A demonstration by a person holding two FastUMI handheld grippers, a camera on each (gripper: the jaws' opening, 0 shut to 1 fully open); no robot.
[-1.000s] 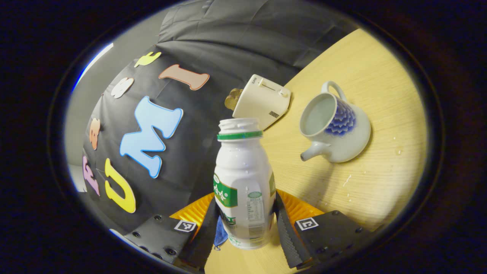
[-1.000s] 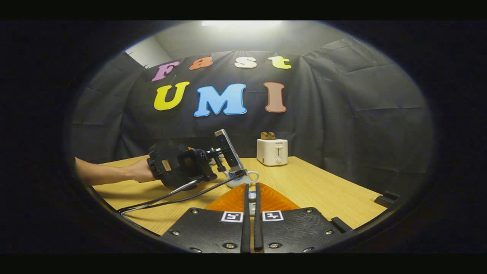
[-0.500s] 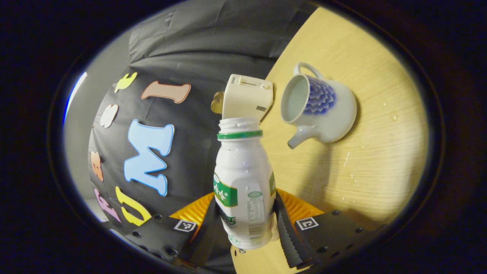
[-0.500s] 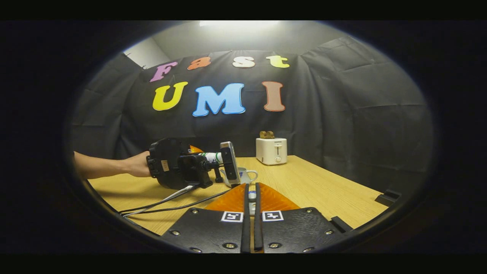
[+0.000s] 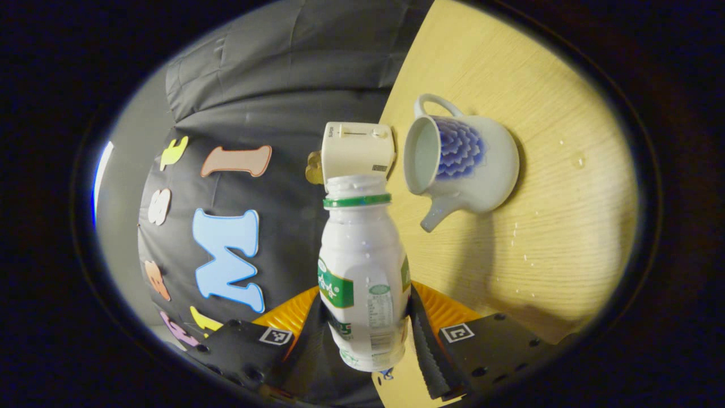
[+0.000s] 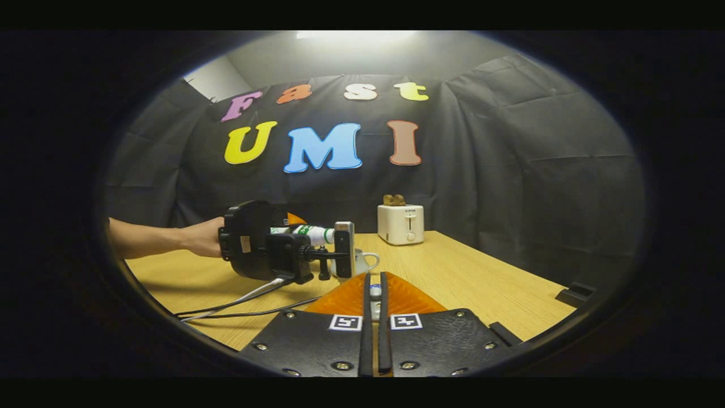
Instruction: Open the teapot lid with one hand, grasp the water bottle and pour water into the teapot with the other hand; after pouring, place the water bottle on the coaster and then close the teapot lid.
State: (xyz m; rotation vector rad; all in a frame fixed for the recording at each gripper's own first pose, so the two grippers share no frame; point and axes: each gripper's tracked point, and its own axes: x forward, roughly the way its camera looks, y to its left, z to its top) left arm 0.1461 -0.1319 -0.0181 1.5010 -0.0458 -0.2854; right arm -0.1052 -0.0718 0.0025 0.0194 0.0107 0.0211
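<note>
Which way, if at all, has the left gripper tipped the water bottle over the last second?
Yes. In the right gripper view, the water bottle has tipped from upright to nearly level, mouth toward the toaster, beside the teapot.

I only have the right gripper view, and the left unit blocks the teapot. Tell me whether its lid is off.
Observer: Off. In the left gripper view the teapot stands open, with no lid on it.
Operator: Report the bottle's cap.
Observer: None. The water bottle, clamped between the left tongs, has a bare mouth.
Operator: Say whether water is running.
Observer: No stream is visible; droplets lie on the table beside the teapot.
</note>
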